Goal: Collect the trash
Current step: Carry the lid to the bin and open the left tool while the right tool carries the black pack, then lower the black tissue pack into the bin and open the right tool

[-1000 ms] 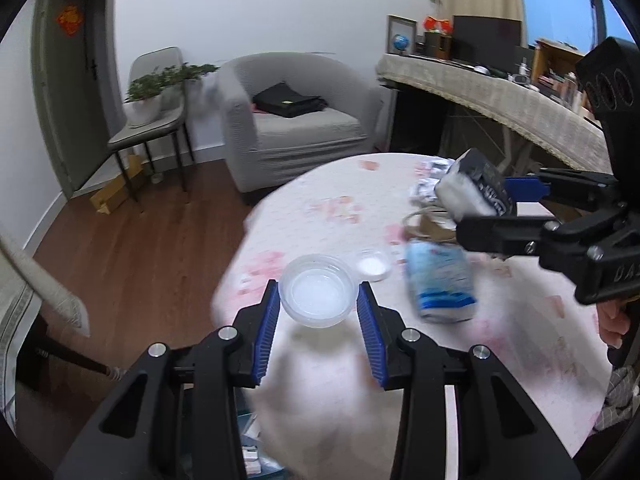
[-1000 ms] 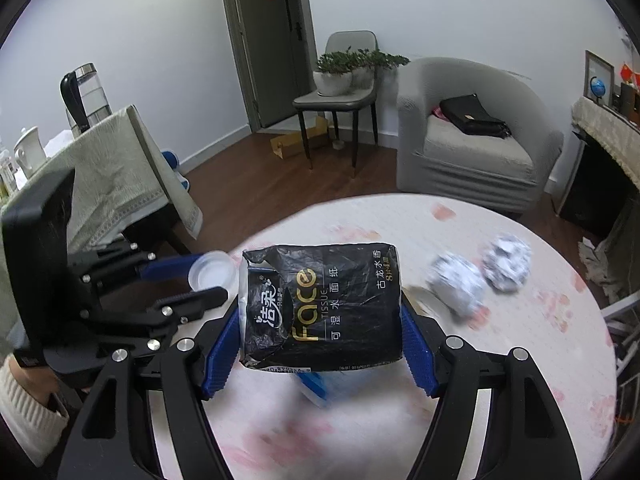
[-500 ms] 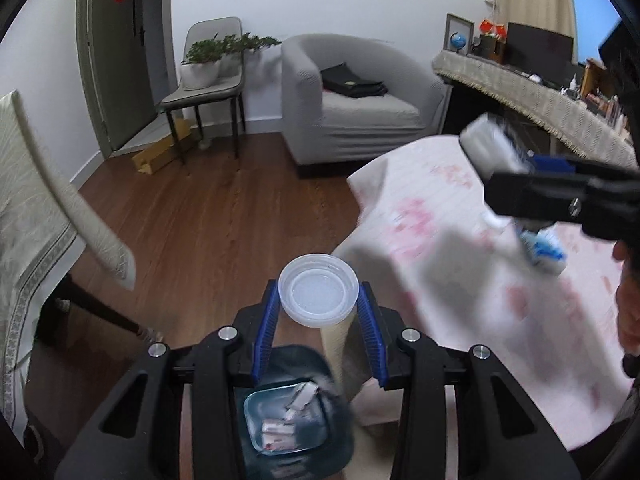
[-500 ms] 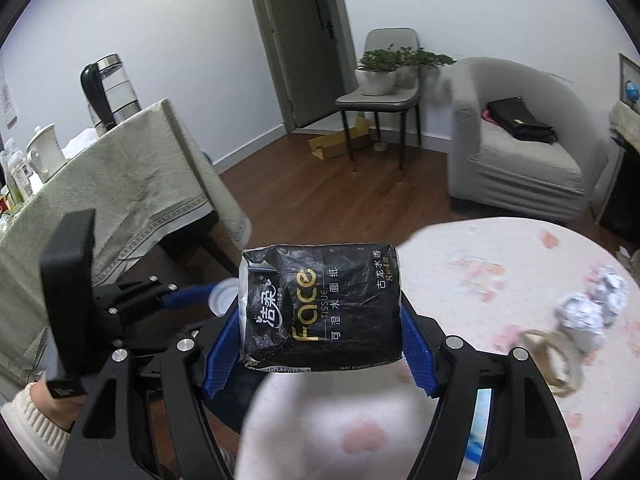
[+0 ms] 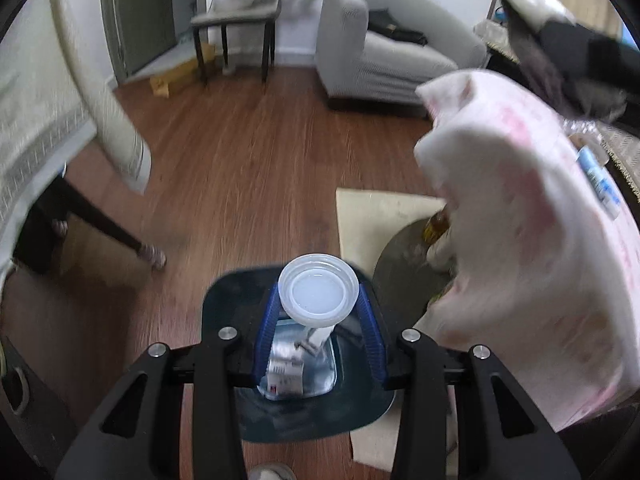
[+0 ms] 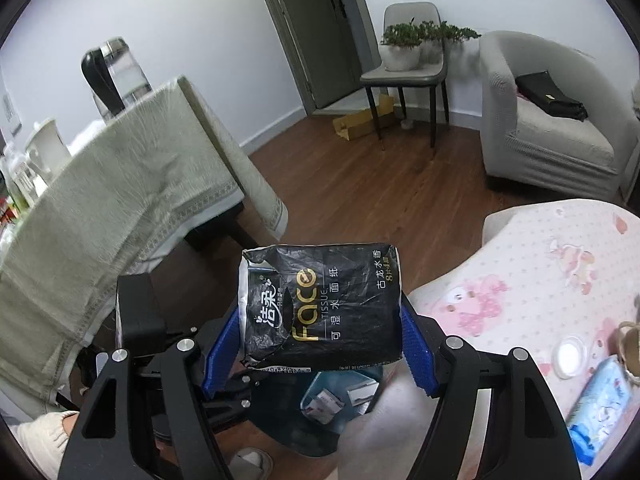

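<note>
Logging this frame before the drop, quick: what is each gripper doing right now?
Left gripper: shut on the clear plastic cup, above the trash bin.
Right gripper: shut on the black tissue pack.

We note a grey armchair [image 6: 552, 120] by the far wall, a black bag [image 6: 550, 96] lying on its seat. Beside it a grey chair [image 6: 404, 72] carries potted plants [image 6: 404, 46]. A cardboard box [image 6: 362, 120] lies on the wood floor [image 5: 248, 168] under that chair. At left, an electric kettle [image 6: 116, 76] stands behind a beige cloth [image 6: 120, 200].
</note>
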Demonstrator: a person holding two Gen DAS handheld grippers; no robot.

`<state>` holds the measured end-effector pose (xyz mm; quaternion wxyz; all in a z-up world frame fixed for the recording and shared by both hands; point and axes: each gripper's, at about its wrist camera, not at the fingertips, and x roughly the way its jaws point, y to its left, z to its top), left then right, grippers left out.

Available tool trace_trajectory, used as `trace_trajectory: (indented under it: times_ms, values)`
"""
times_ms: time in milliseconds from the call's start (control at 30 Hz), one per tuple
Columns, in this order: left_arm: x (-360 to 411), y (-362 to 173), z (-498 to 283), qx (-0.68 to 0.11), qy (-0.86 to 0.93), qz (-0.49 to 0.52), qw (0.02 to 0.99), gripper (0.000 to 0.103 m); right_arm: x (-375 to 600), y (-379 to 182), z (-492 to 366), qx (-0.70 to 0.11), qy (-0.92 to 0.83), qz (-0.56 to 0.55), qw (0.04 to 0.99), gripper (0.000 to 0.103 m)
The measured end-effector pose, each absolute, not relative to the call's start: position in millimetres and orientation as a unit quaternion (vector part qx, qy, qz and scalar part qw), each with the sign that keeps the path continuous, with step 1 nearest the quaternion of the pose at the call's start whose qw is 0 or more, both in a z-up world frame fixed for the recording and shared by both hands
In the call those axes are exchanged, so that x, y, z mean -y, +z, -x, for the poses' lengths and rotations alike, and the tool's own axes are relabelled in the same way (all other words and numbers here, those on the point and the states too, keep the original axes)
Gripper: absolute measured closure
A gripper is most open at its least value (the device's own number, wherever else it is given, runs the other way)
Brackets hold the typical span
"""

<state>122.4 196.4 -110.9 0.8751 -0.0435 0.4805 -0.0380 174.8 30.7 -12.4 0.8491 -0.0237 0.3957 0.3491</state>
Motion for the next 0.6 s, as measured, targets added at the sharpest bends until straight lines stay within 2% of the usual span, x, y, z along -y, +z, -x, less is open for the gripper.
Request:
trace_trajectory:
  times_ms: [400,433,467,600]
  values:
    - [-227.2,-166.7,-105.6,-0.550,-0.038,0.053,0.833,0.060,-78.8,-29.6,-176.4,-0.420,0.348,0.048,0.837,0.031]
    - [-229.6,-172.5,-103.9,-0.555,-0.042,0.053,0.829,0.054,-81.6,-31.3,-176.5,-0.422,0.349,0.050,0.835,0.031]
    - [-230.7,-176.1,-102.0,-0.558,-0.044,0.052,0.827,0.045,-84.8,-33.3,-176.2,-0.424,0.350,0.053,0.834,0.031]
    - [-236.2,-181.8,-99.1,-0.563,-0.046,0.052,0.824,0.040,-100.2,-44.1,-174.9,-0.433,0.352,0.066,0.827,0.031]
